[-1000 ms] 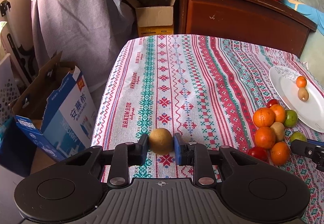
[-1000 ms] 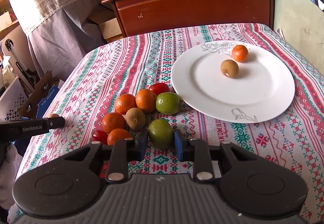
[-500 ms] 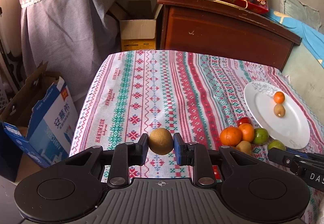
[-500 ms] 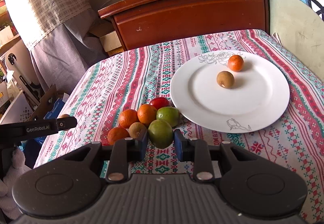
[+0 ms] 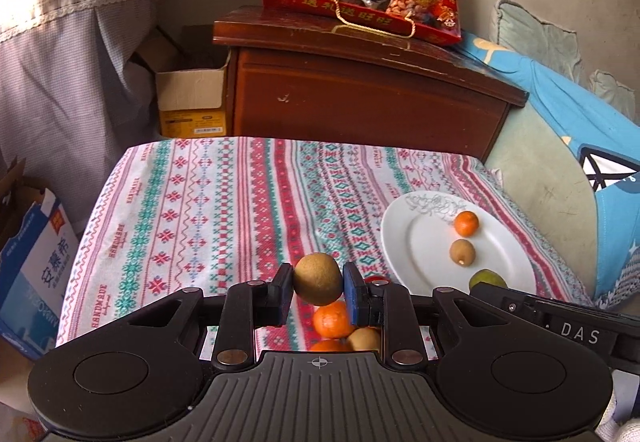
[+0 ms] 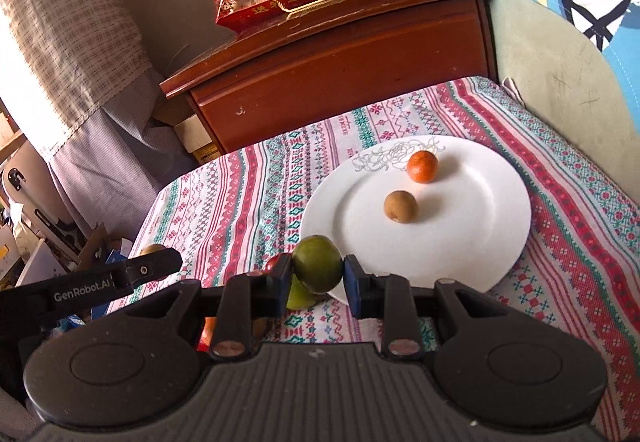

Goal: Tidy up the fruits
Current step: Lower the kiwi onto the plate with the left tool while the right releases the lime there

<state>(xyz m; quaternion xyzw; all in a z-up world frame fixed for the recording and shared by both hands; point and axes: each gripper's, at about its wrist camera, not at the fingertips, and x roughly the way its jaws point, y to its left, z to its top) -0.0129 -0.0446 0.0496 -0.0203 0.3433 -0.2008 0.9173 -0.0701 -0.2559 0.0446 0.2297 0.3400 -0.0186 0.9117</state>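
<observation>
The white plate (image 6: 460, 242) fills the middle right of my right view, already holding an orange and a brown fruit. My right gripper (image 6: 318, 278) pinches a green fruit (image 6: 317, 269) at its near rim; my left gripper (image 5: 318, 288) pinches a brown fruit (image 5: 318, 278) over the pile. I'd lower both onto bare plate before releasing.

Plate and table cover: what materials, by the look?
Plate: likely glazed ceramic; glossy white, thin grey line drawing at the rim, though melamine is possible. Table cover: woven cotton-like cloth, matte, with visible weave and banded red-green pattern.
</observation>
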